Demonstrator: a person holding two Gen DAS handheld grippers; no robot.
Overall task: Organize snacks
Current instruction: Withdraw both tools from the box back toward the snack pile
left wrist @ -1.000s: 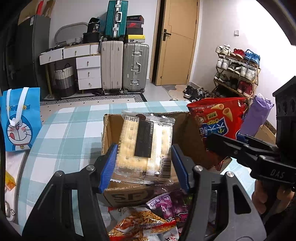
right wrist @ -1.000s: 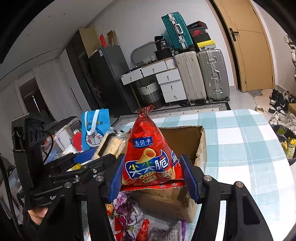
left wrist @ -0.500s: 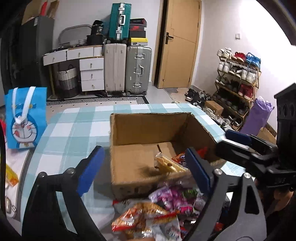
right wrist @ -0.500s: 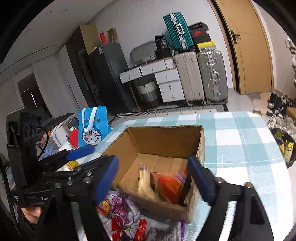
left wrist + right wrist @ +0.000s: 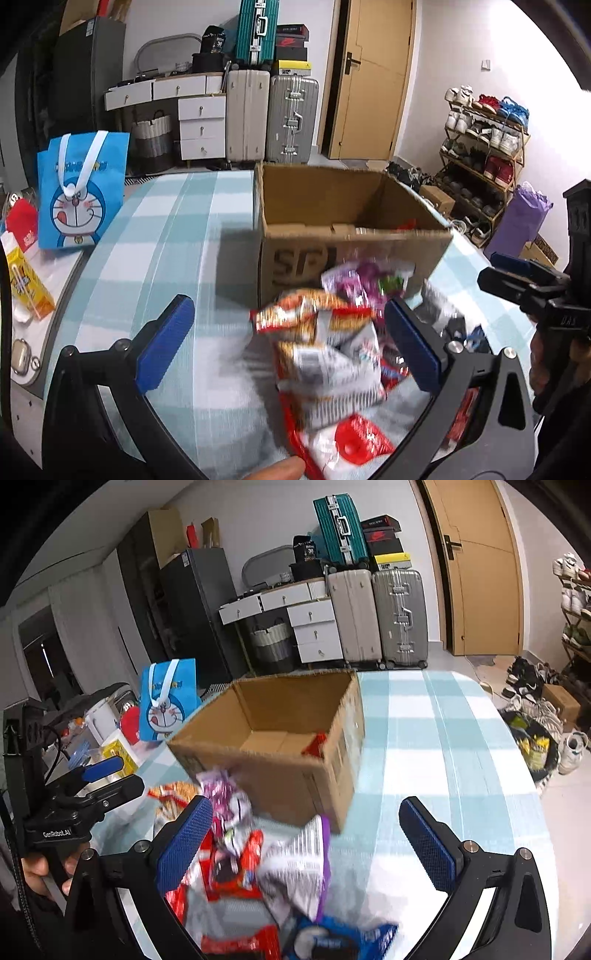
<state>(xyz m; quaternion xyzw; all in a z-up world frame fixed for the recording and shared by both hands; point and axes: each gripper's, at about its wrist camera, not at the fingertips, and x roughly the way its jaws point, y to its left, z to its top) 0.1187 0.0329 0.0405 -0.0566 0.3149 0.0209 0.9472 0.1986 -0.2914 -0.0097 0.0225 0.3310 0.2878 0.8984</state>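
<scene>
The counter (image 5: 173,236), covered in a pale blue and white checked cloth, fills most of both wrist views. On it stands an open cardboard box (image 5: 332,251), at about 12 o'clock from each hand-held gripper; in the right wrist view a scrap of red wrapper (image 5: 314,744) shows on its floor near the right-hand wall, and the rest of the inside looks bare brown card.

Just in front of the box, touching its near wall, lies a loose heap of snack packets (image 5: 332,354), blurred in both views. In the left wrist view an orange and red bag (image 5: 306,314) and a purple and white one (image 5: 362,277) lie uppermost. In the right wrist view a silver packet with a purple edge (image 5: 303,864) and a blue packet (image 5: 332,938) lie nearer the camera, toward 6 o'clock.

A blue cartoon tote bag (image 5: 83,192) stands upright at about 10 o'clock in the left view, well apart from the box, with a yellow carton (image 5: 26,284) below it.

The left hand-held gripper (image 5: 288,343) has just been opening; its jaws are spread wide above the heap, pinching nothing, the orange bag lying between the blue pads but untouched. The right hand-held gripper (image 5: 314,845) has likewise just been opening and stands fully spread over the heap, its pads clear of the packets.
</scene>
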